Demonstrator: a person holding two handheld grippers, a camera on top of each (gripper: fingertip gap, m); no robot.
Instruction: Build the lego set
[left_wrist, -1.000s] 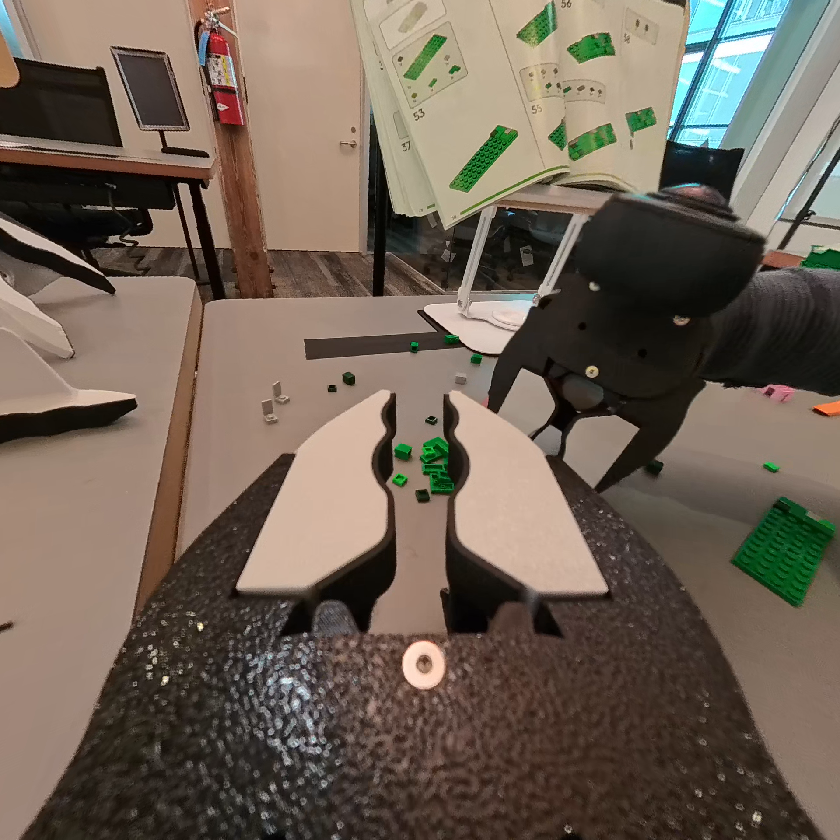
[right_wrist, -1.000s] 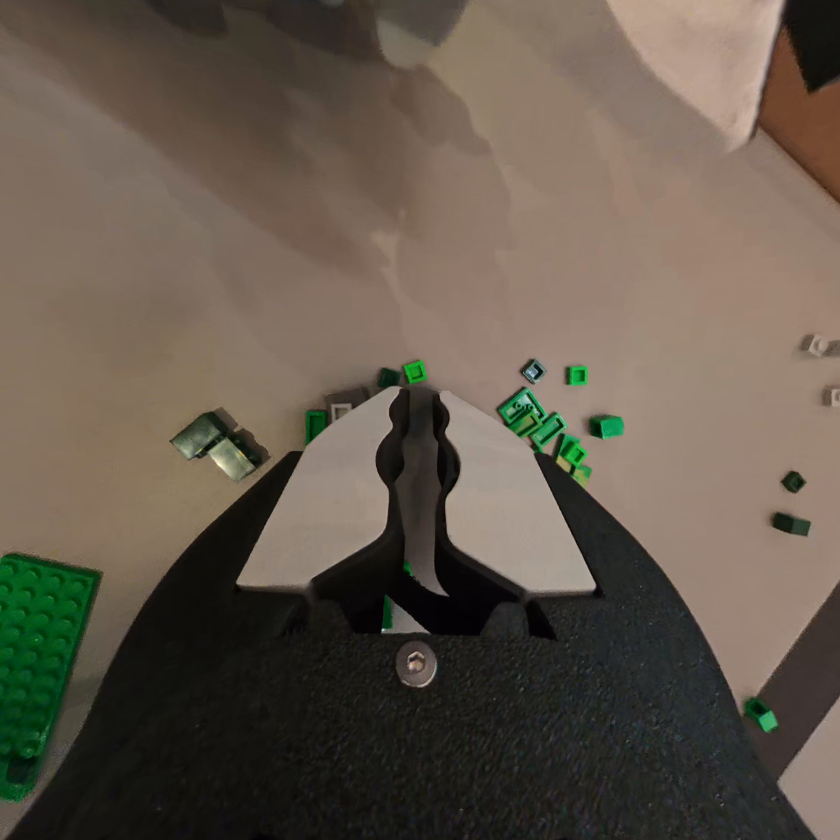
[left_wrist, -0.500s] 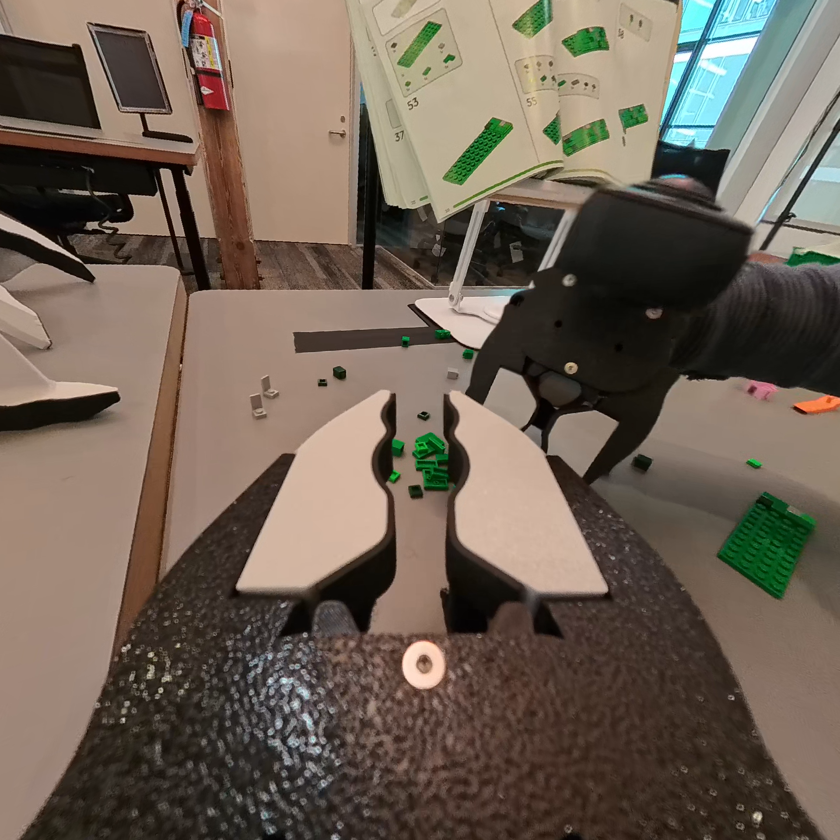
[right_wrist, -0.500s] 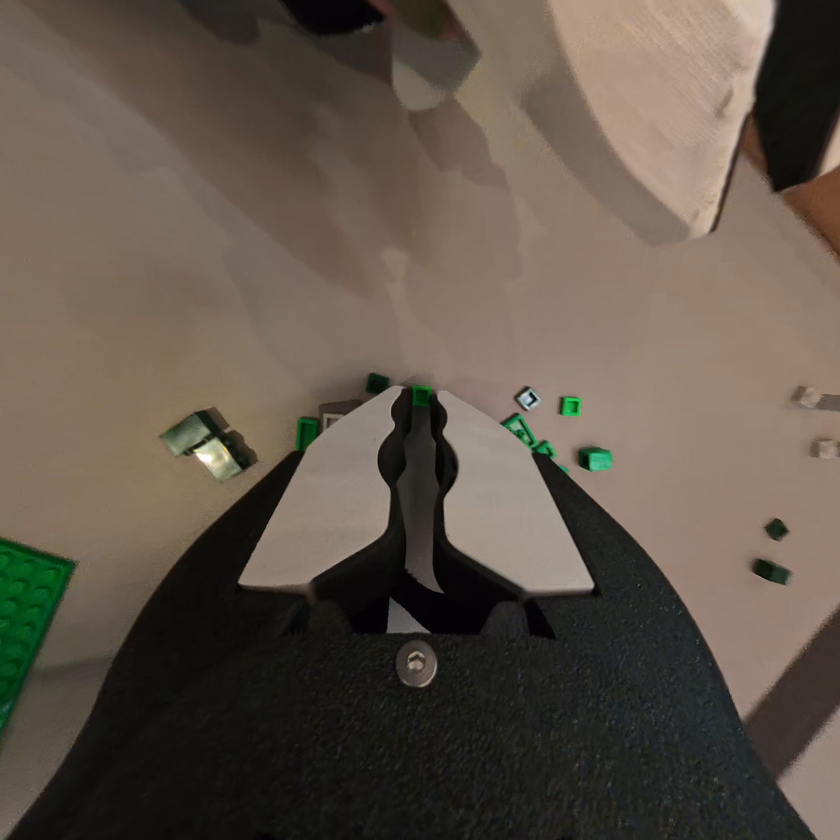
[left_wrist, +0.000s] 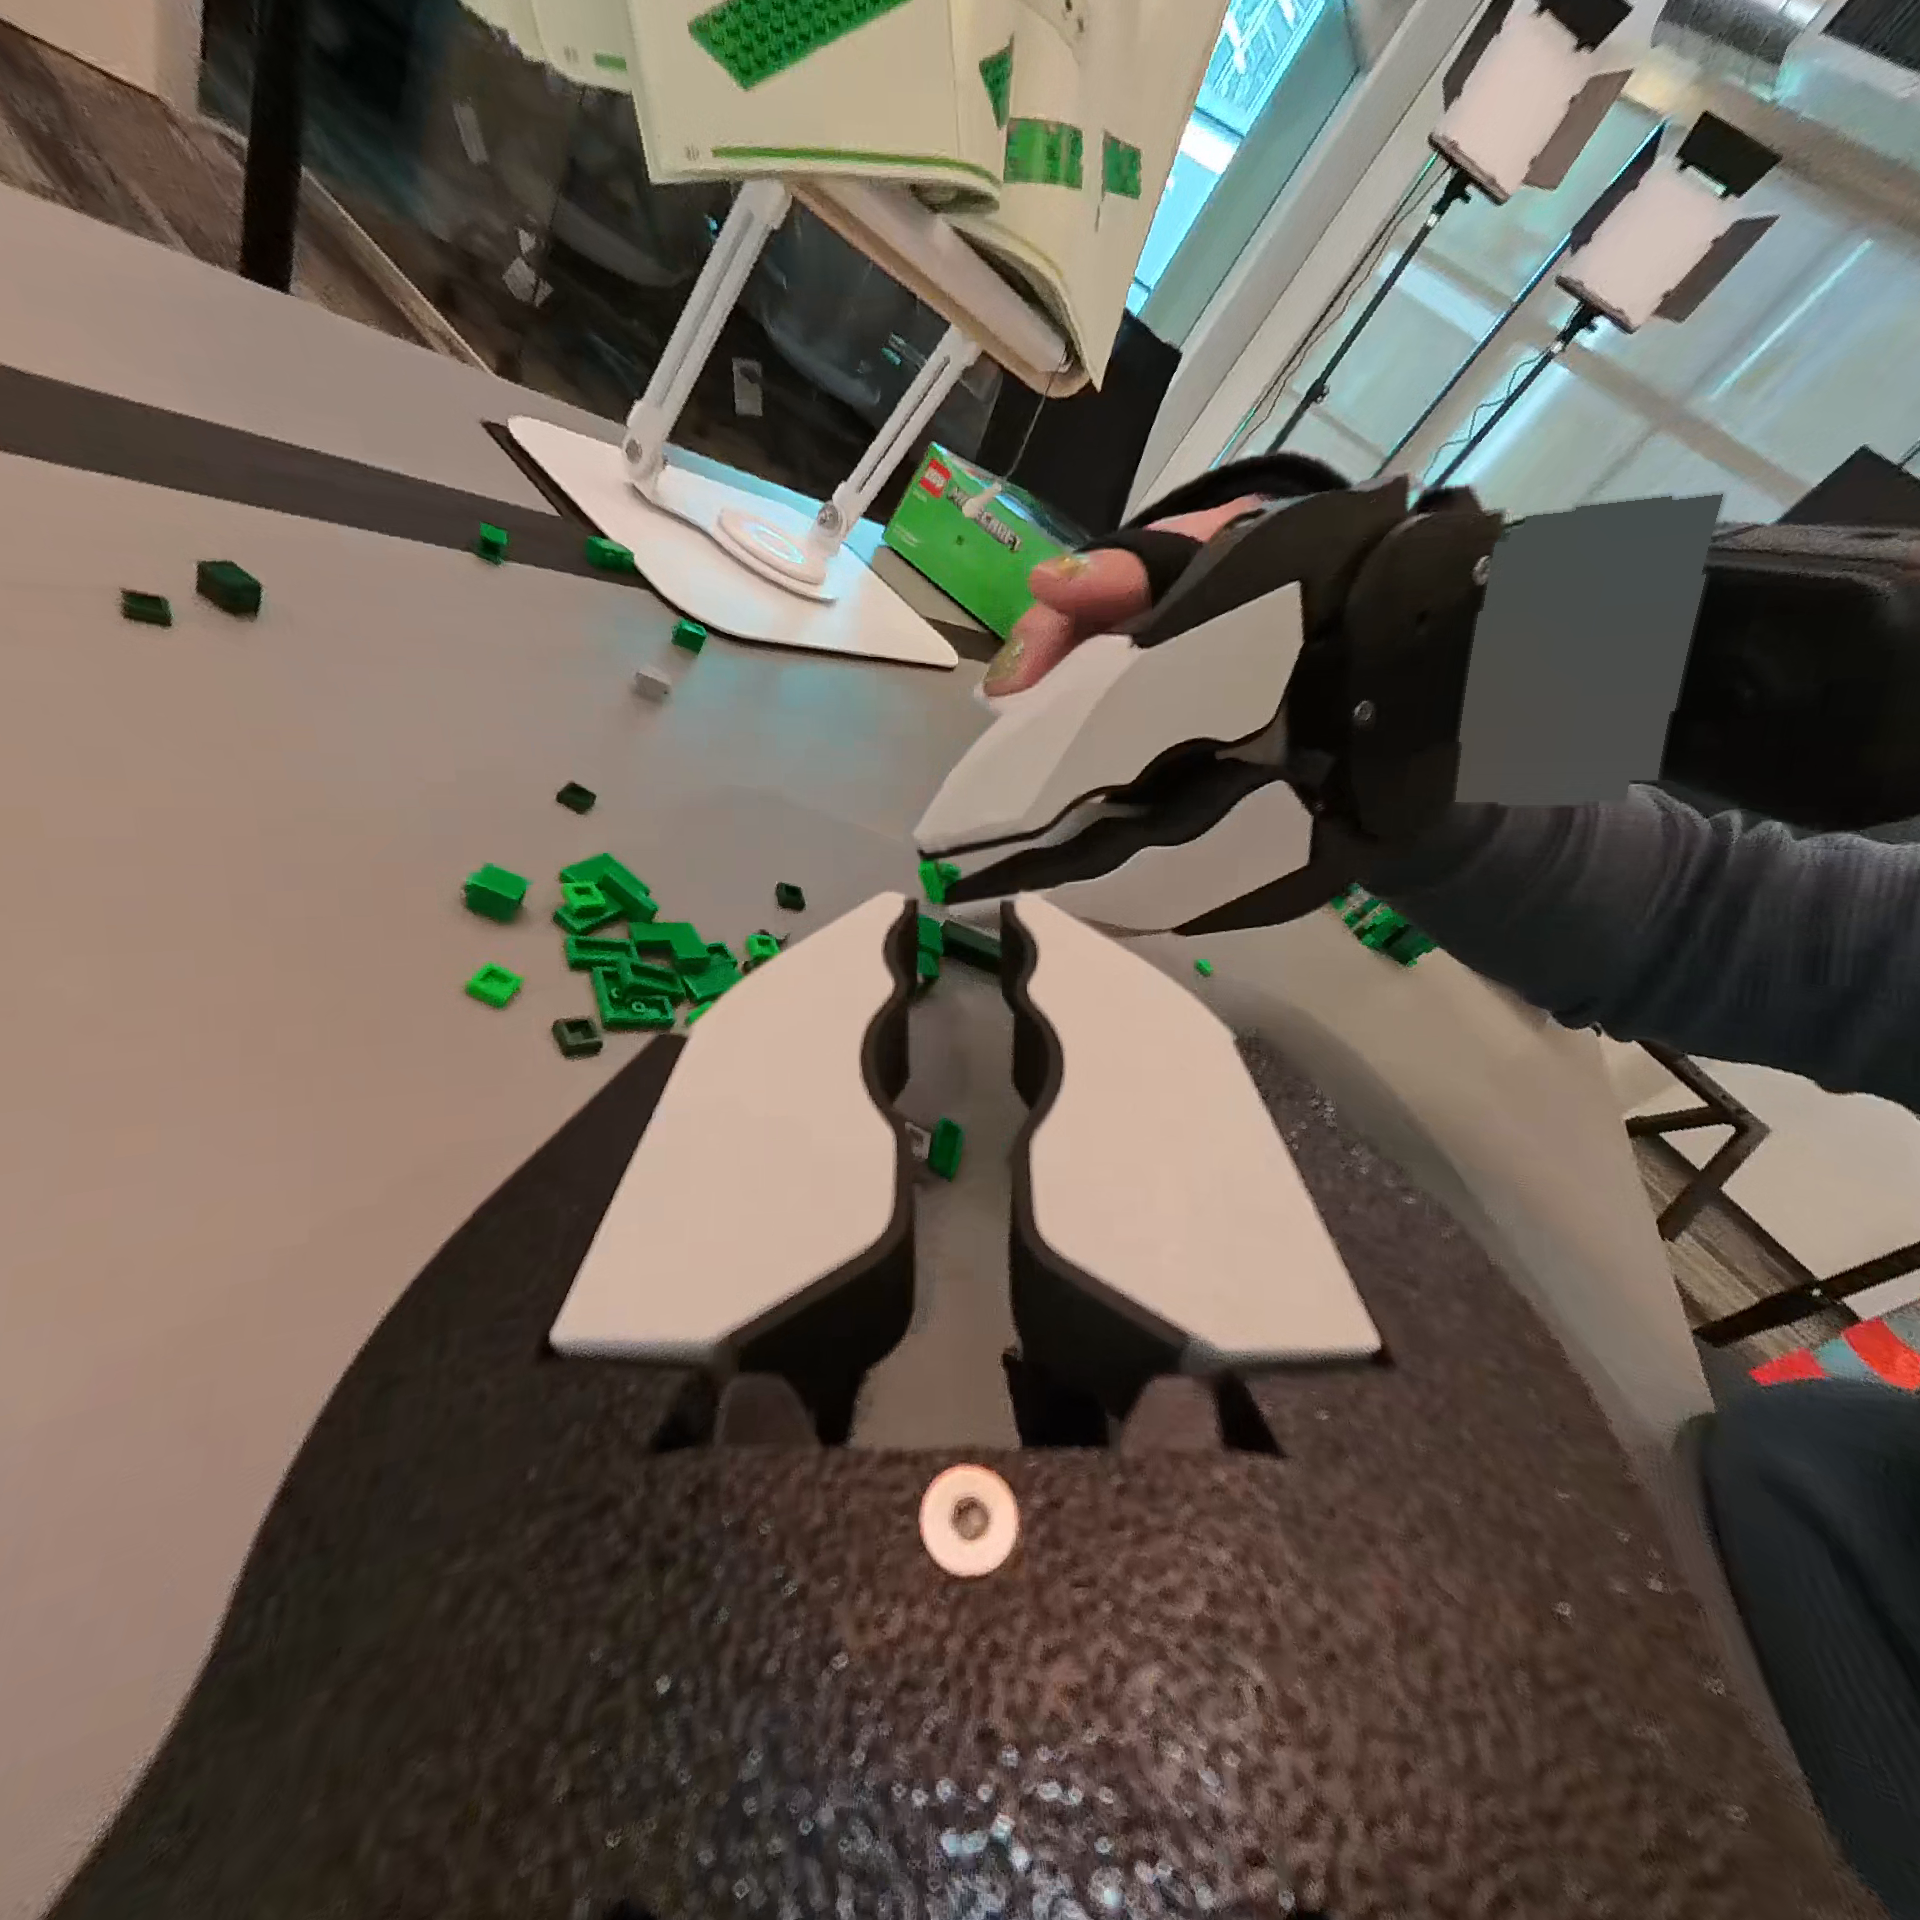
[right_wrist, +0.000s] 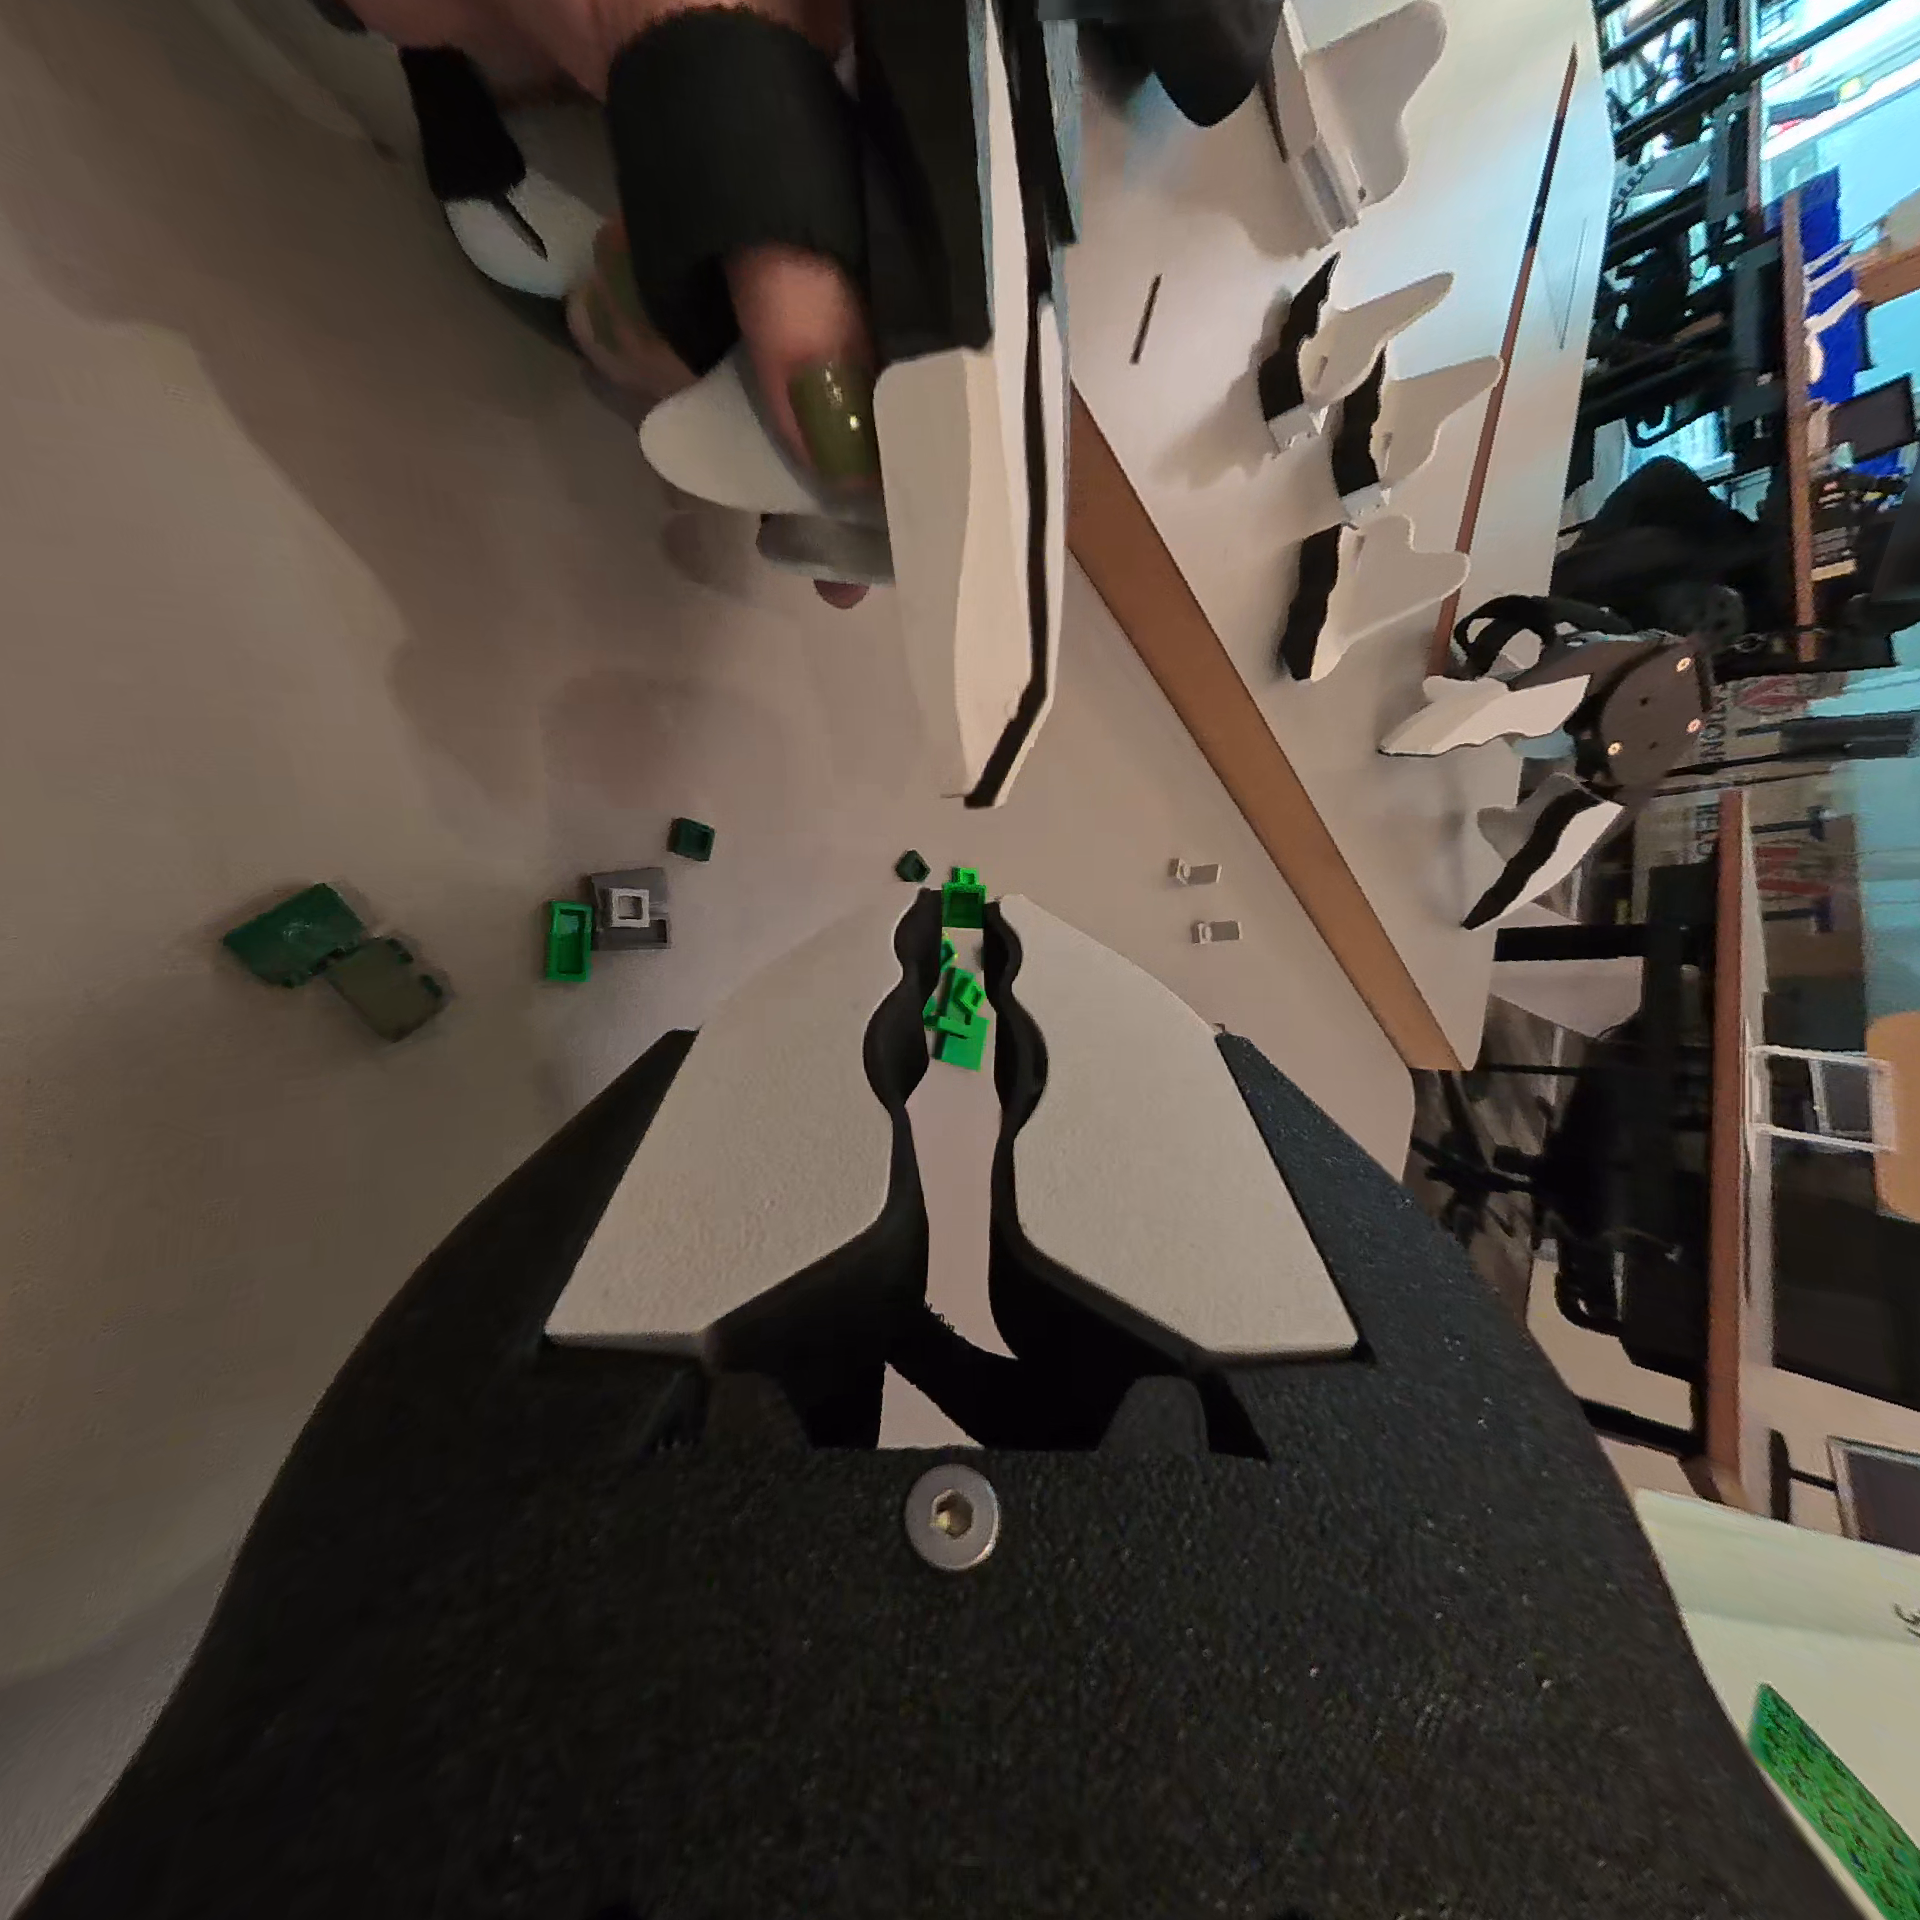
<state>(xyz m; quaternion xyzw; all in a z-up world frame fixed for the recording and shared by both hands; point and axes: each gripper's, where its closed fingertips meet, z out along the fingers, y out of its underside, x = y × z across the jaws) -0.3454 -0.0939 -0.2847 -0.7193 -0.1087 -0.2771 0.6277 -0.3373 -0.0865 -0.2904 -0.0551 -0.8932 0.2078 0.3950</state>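
I am pinching a small green brick (right_wrist: 962, 906) tight in my right tool (right_wrist: 962, 910) above the bench (left_wrist: 260, 935). My left tool (left_wrist: 956, 914), fingers apart and empty, is waiting just beside it; I should go slowly.

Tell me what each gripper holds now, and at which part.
The right gripper pinches a small bright green brick at its fingertips, by two opposite sides. The left gripper holds nothing; its fingers stand apart.

A green box (left_wrist: 971, 540) behind the white stand (left_wrist: 727, 540) bears printed lettering. The open booklet (left_wrist: 852, 94) above shows only green drawings, with no readable writing.
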